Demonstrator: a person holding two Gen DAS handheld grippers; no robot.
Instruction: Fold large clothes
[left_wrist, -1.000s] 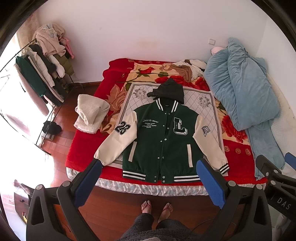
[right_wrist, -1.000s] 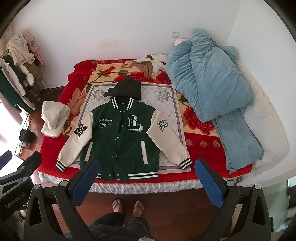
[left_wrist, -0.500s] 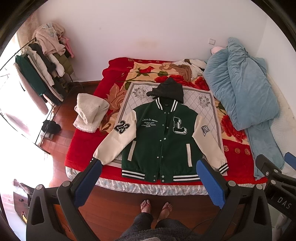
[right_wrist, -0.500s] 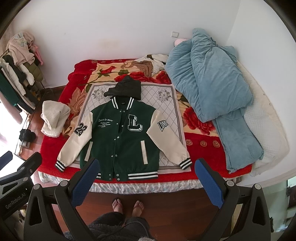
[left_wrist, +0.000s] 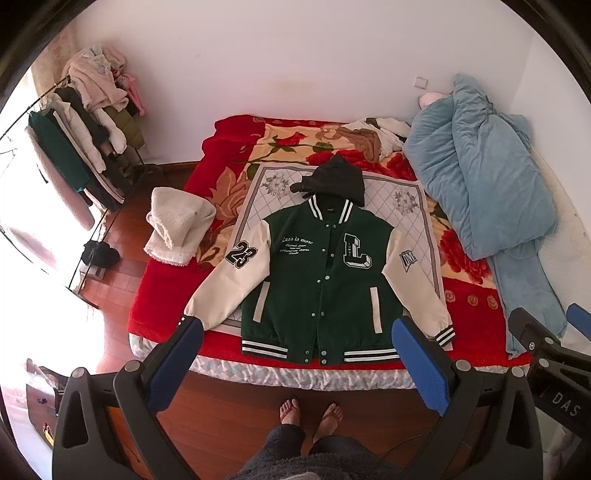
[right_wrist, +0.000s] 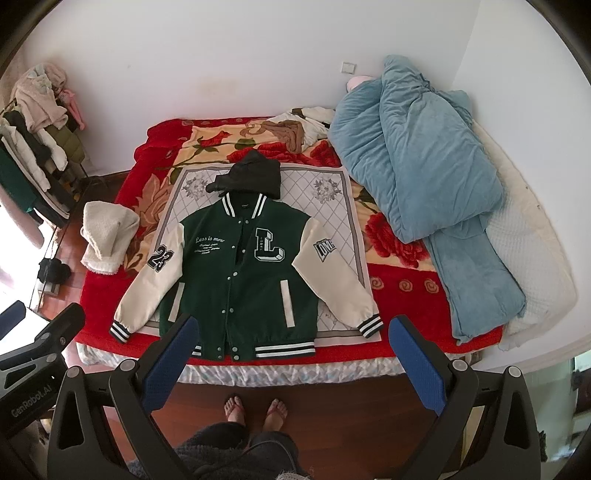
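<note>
Dark green varsity jacket (left_wrist: 317, 280): cream sleeves, black-and-white striped cuffs. Red floral blanket (left_wrist: 166, 288). Light blue plush quilt (left_wrist: 480, 184). Blue-padded hand-held gripper fingers (left_wrist: 421, 362).

Green varsity jacket (left_wrist: 317, 280) (right_wrist: 240, 273) with cream sleeves and black hood, snapped shut, spread flat face-up, sleeves angled outward, hem at the bed's near edge.

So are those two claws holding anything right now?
No. The left claw and right claw are both open and empty, above the floor; the jacket lies untouched on the bed.
</note>
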